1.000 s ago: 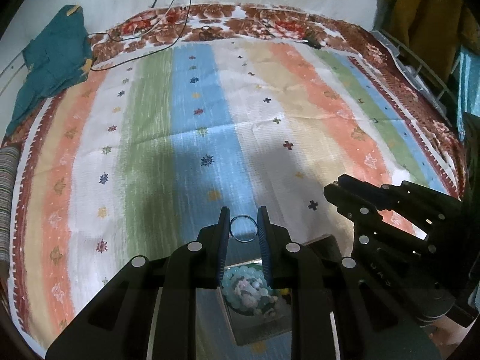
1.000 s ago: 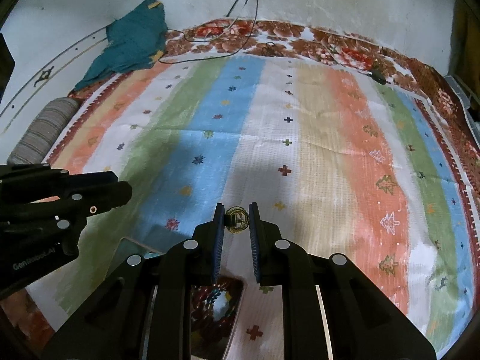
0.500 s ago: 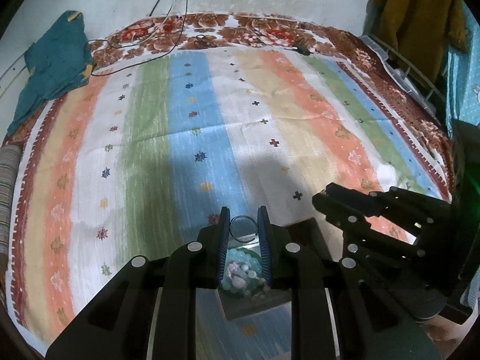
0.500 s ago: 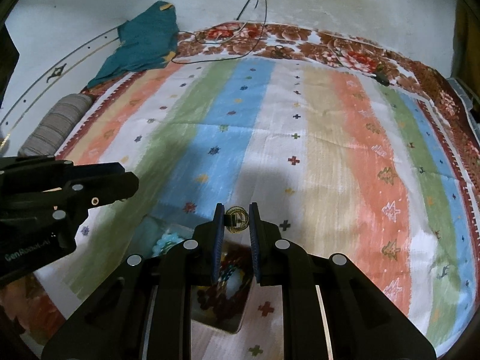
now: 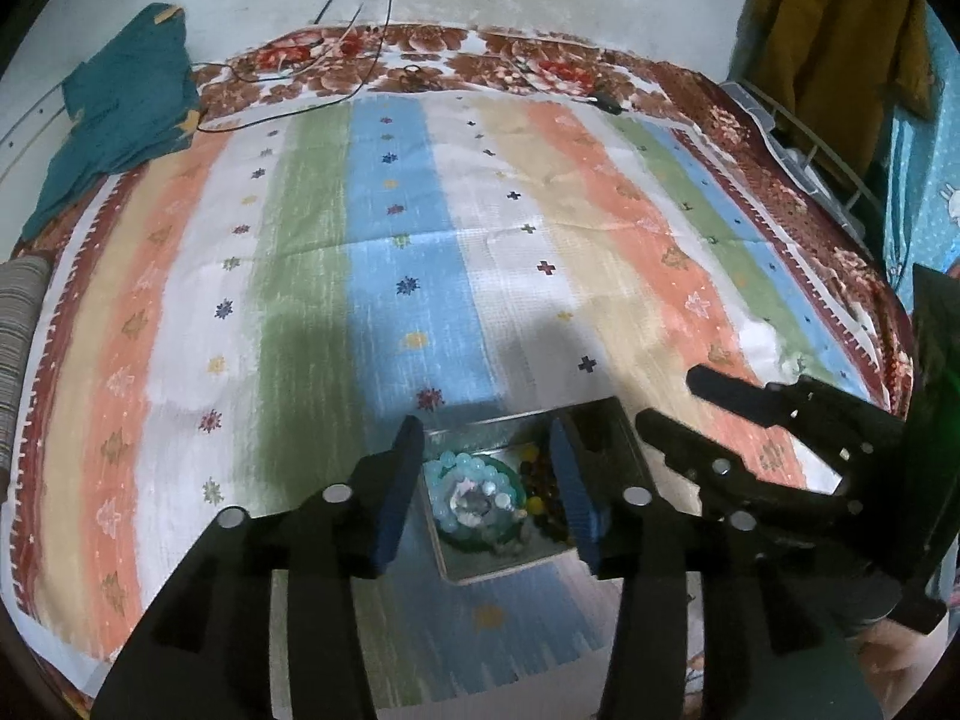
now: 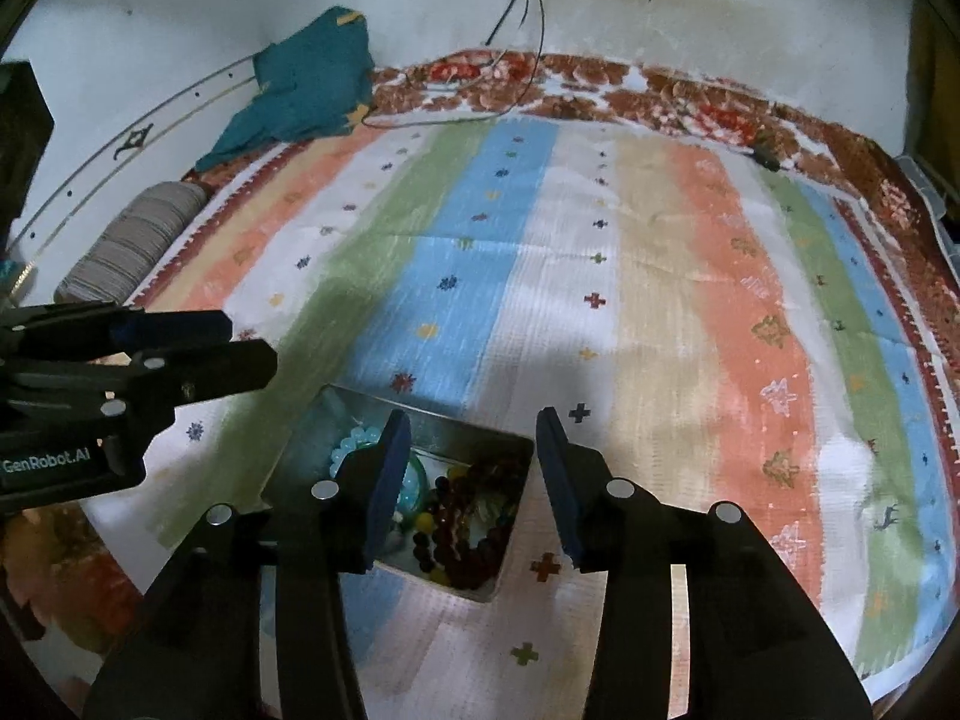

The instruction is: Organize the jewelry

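Left gripper hides tin's near corners; beads blurred.

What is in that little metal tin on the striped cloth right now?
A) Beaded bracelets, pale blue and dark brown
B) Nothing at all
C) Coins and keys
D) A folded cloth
A: the metal tin on the striped cloth holds a pale blue bead bracelet and dark brown beads; both the left gripper and right gripper hover above it with jaws open.
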`<action>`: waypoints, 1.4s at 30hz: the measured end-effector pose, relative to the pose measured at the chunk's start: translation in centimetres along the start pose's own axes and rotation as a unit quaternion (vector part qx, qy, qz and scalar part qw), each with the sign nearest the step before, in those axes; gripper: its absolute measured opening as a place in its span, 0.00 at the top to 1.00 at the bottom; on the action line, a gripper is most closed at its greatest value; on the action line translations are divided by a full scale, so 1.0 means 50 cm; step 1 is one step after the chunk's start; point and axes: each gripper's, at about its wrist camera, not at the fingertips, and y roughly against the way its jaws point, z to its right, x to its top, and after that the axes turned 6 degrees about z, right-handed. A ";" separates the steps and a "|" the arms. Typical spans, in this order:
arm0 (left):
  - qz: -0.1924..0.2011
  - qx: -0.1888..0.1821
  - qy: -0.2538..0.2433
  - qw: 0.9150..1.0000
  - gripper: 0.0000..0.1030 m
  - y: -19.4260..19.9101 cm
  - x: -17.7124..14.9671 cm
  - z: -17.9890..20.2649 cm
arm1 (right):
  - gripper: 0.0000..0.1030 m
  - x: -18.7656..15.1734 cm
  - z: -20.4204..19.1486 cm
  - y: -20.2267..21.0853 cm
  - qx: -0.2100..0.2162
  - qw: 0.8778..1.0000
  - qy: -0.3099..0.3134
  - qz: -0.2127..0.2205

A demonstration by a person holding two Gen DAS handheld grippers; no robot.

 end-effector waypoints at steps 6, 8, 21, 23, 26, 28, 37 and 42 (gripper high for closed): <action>0.016 0.000 -0.009 1.000 0.34 0.031 -0.022 0.002 | 0.40 -0.026 0.008 0.050 0.003 1.000 -0.004 0.024; 0.022 -0.002 -0.011 1.000 0.29 0.043 -0.031 0.003 | 0.35 -0.034 0.006 0.066 0.002 0.999 0.001 0.032; 0.043 0.021 -0.029 0.998 0.06 0.084 -0.081 0.000 | 0.09 -0.070 0.015 0.110 0.006 0.999 0.002 0.048; 0.047 0.023 -0.033 0.998 0.06 0.089 -0.088 0.002 | 0.08 -0.075 0.019 0.117 0.006 0.999 0.000 0.050; 0.051 0.026 -0.034 0.998 0.06 0.097 -0.097 0.003 | 0.08 -0.080 0.022 0.123 0.005 0.999 -0.003 0.051; 0.053 0.024 -0.036 0.998 0.06 0.101 -0.101 0.005 | 0.08 -0.084 0.024 0.128 0.005 0.999 -0.006 0.053; 0.059 0.020 -0.033 0.998 0.06 0.107 -0.111 0.007 | 0.08 -0.100 0.031 0.153 0.012 0.998 -0.017 0.061; 0.067 0.013 -0.035 0.997 0.06 0.116 -0.114 0.012 | 0.08 -0.103 0.033 0.156 0.011 0.998 -0.019 0.064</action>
